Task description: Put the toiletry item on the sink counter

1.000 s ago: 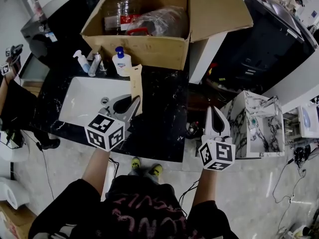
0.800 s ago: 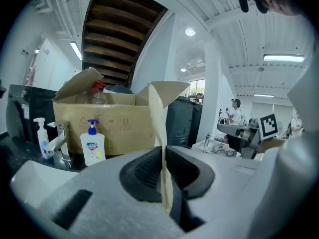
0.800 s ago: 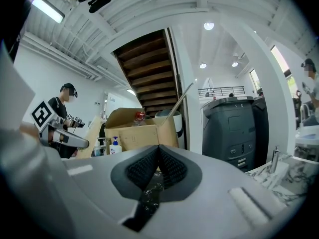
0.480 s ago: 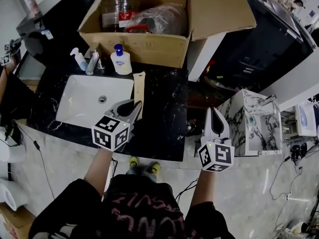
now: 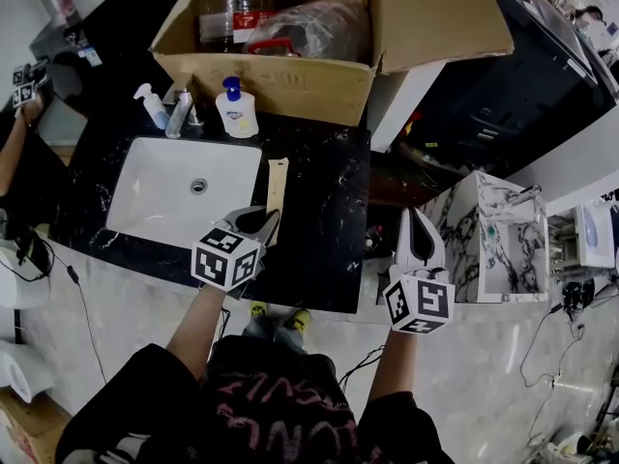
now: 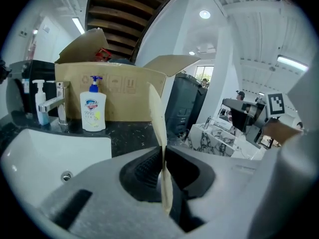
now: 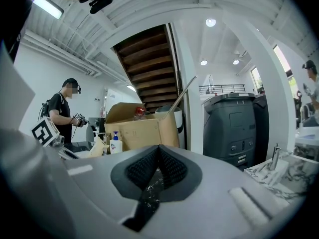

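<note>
You hold two grippers. Your left gripper has its jaws pinched on one thin, pale strip, gripped at its near end, so that it sticks forward over the black counter just right of the single white basin; whether its far end touches the counter I cannot tell. Your right gripper has its jaws pressed together with nothing between them, and it hangs off the counter's right edge, beside one marble bin whose contents I cannot make out. Behind the basin stand two pump bottles, the larger with a blue pump, the smaller to its left, with one faucet between them. One open cardboard box sits at the back of the counter, just behind the bottles. In the box lie plastic bottles, at least two, one with a red label, and one clear bag, with something red beneath its edge.
</note>
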